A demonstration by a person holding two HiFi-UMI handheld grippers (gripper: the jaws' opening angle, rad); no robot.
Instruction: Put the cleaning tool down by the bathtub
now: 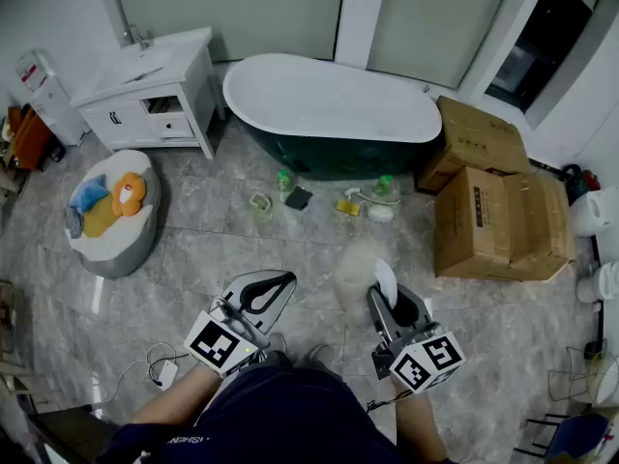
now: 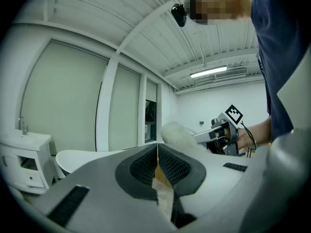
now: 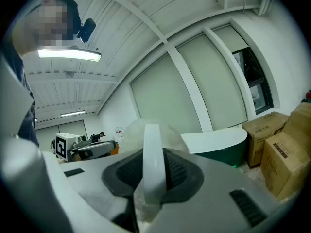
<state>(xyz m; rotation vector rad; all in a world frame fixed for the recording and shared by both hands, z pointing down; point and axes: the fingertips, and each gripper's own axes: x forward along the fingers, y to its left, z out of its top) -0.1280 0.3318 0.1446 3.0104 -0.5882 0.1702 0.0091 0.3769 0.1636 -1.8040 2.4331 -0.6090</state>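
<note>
- Right claw (image 1: pixel 385 296) is clamped on the cleaning tool (image 1: pixel 372 271). In the right gripper view its two dark pads press on either side of a flat white handle (image 3: pixel 152 154), with nothing else between them.
- Beyond the handle, the tool's pale fluffy head (image 1: pixel 356 262) sticks out past the claw tips. The tool's long axis runs straight on from the claw, pointing forward and slightly to your left, toward the tub.
- Left claw (image 1: pixel 274 286) has its jaws together and carries nothing. It hangs beside the right claw, a little apart from it.
- Ahead of both claws stands the bathtub (image 1: pixel 334 155), white inside with a dark green outer wall, its length running left to right across your view. It is well apart from the tool, with a stretch of grey tiled floor (image 1: pixel 213 245) between them.
- Along the foot of the tub lies a loose row of small things: green-capped bottles (image 1: pixel 283 180), a dark sponge (image 1: pixel 299 198) and a few pale items too small to name.
- Cardboard boxes (image 1: pixel 493 220) stand stacked just right of the tub's right end.
- The tool appears to be in hand but not yet set down. Your right hand alone holds it, so that hand has to carry it forward and down, head leading. The bare tiles on your side of the row of small things look like the easiest landing place.
</note>
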